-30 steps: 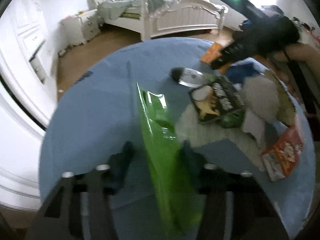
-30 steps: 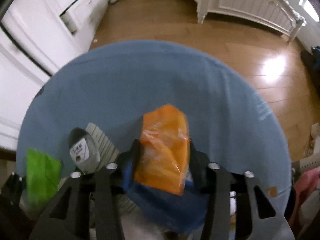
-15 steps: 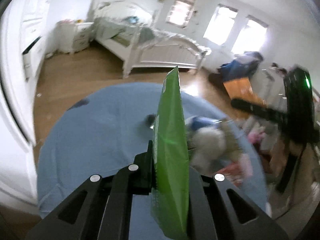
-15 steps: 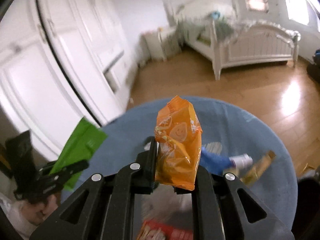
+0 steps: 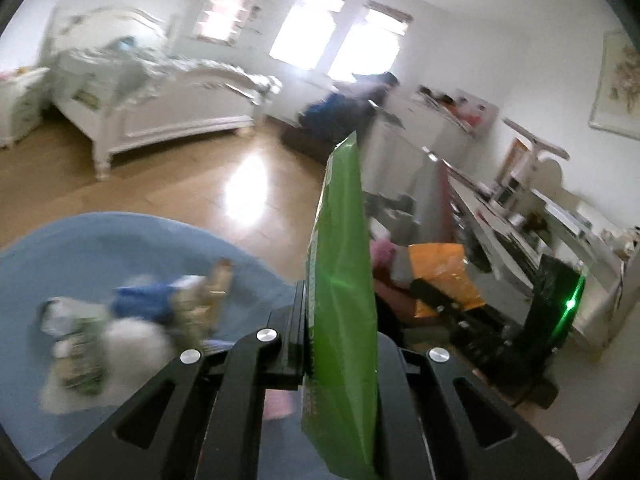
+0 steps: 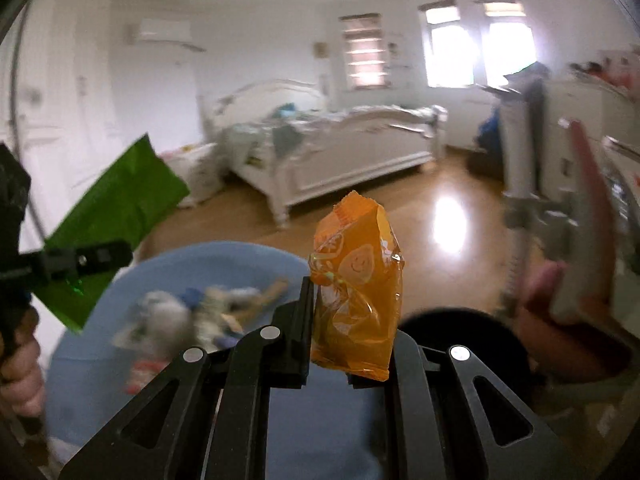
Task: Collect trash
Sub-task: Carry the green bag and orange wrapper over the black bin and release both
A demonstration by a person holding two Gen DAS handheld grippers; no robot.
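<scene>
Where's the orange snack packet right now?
The orange snack packet is clamped upright in the right gripper, off the blue table, with a dark bin just right of it. The left wrist view shows it right of the green wrapper.

No wording can be read anywhere. The orange snack packet [image 6: 357, 292] bears a printed smiley face and an orange-slice drawing, but its lettering is too blurred to make out. Pale print runs along the edge of the green packet [image 5: 342, 280], illegible. The wrappers [image 5: 132, 320] on the counter [image 5: 120, 236] are smeared.
</scene>
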